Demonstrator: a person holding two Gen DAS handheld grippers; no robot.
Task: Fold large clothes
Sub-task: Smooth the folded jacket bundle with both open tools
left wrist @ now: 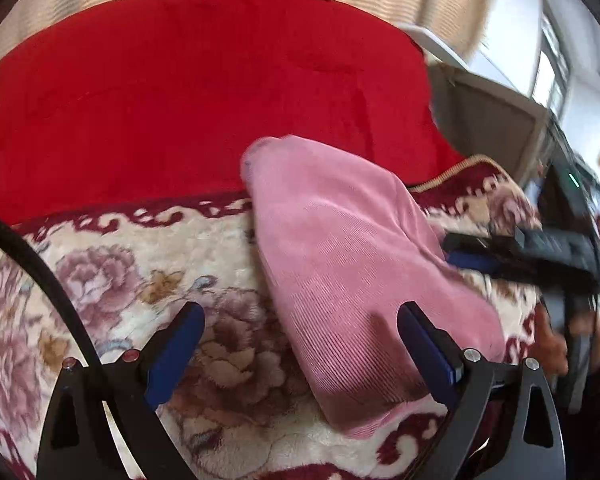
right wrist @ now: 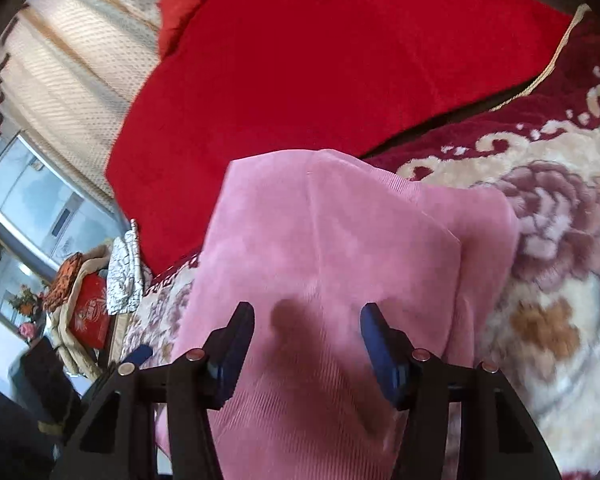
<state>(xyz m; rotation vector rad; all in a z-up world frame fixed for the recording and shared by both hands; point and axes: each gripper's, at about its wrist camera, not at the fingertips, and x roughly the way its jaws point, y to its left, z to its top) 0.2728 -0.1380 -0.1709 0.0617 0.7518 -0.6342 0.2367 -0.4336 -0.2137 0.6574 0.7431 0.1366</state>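
A pink ribbed garment (left wrist: 352,272) lies folded in a long strip on a floral plush blanket (left wrist: 120,280). My left gripper (left wrist: 300,328) hovers just above its near end, open wide; the strip's edge runs between the blue pads (left wrist: 176,348) without touching them. My right gripper (left wrist: 476,252) reaches in from the right at the garment's far side edge. In the right wrist view the garment (right wrist: 340,240) fills the middle. There my right gripper (right wrist: 306,328) stands half open over it, casting a shadow on the cloth, and its pads (right wrist: 380,344) press on nothing.
A red blanket (left wrist: 220,92) (right wrist: 340,60) covers the bed beyond the floral blanket (right wrist: 548,280). Beige curtains (right wrist: 60,72) hang behind. A red box (right wrist: 90,312) and foil-wrapped things (right wrist: 124,276) are piled beside the bed. A black cable (left wrist: 40,272) crosses the left wrist view.
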